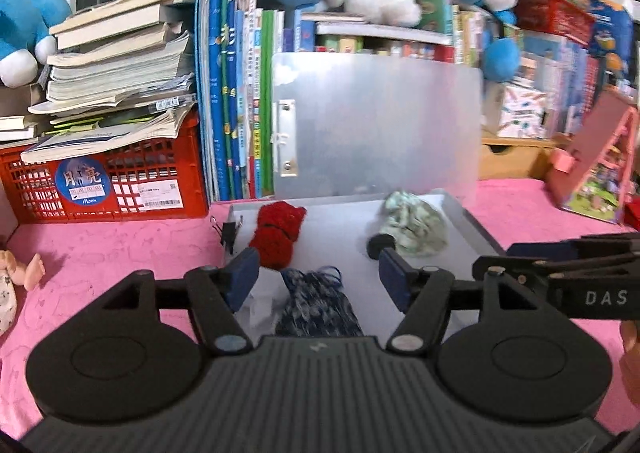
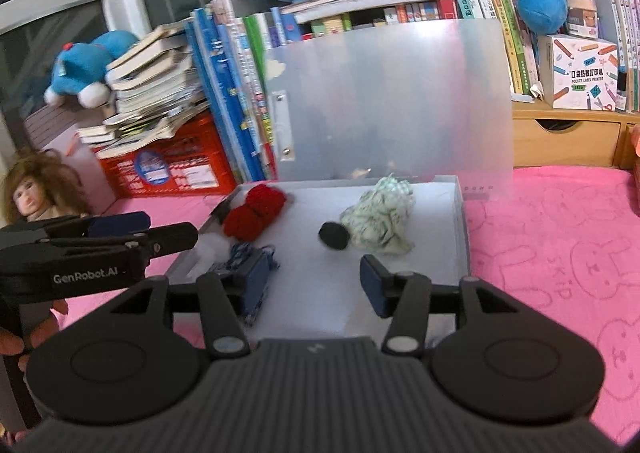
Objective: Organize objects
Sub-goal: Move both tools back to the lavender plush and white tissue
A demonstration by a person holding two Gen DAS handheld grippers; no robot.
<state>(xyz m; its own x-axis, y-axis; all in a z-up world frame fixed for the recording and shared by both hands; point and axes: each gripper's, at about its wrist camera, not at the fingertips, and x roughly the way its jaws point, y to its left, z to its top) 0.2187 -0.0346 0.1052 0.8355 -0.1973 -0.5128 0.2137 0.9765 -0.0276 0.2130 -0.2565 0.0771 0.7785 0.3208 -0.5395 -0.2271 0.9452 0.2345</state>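
A frosted plastic box (image 1: 476,221) (image 2: 460,221) lies open on the pink cloth, its lid (image 1: 380,125) standing upright behind it. On its floor lie a red knitted piece (image 1: 278,237) (image 2: 256,211), a pale green cloth bundle (image 1: 416,225) (image 2: 380,217), a black round thing (image 1: 378,245) (image 2: 334,236) and a dark blue knitted pouch (image 1: 316,305) (image 2: 240,253). My left gripper (image 1: 318,281) (image 2: 168,229) hangs open over the box's near end, above the pouch and clear of it. Beside it on the right, my right gripper (image 2: 314,285) (image 1: 500,257) is open too, holding nothing.
A red crate (image 1: 104,181) stacked with books stands at the back left, upright books and plush toys behind the box. A doll (image 2: 32,189) lies at the far left, a pink toy house (image 1: 600,165) and wooden drawers (image 2: 568,141) at the right. A binder clip (image 1: 229,233) sits at the box's left corner.
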